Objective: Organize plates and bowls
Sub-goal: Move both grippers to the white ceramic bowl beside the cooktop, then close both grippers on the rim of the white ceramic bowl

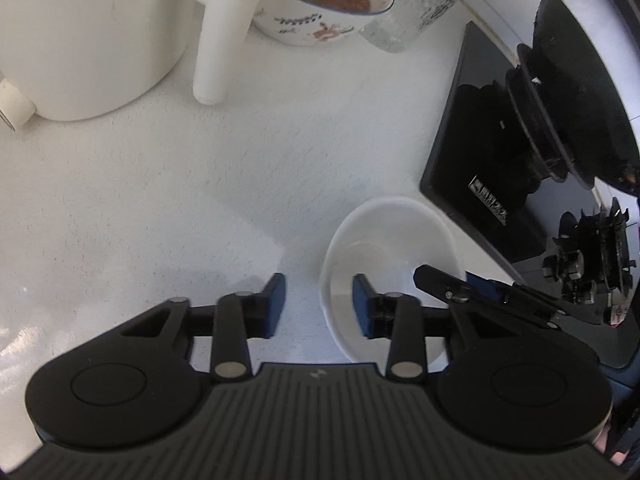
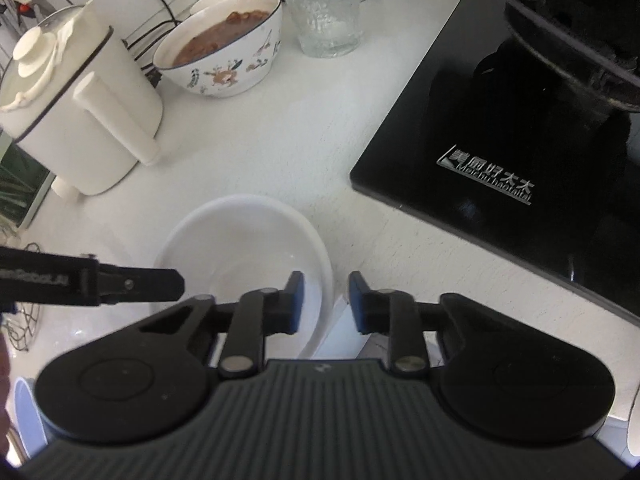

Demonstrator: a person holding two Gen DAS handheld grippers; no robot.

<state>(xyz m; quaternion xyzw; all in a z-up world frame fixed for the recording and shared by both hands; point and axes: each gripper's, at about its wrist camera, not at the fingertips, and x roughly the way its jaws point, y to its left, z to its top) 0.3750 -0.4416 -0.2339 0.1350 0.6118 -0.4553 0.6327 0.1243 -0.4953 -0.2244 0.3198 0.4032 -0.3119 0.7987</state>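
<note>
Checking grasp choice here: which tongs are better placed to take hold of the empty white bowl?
Either, probably: both tongs straddle the white bowl rim. The right tongs bracket it more squarely; the left tongs hold it off-centre.

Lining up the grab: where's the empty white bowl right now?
The empty white bowl sits on the white counter beside the black cooktop's near corner, with both grippers at its rim.
</note>
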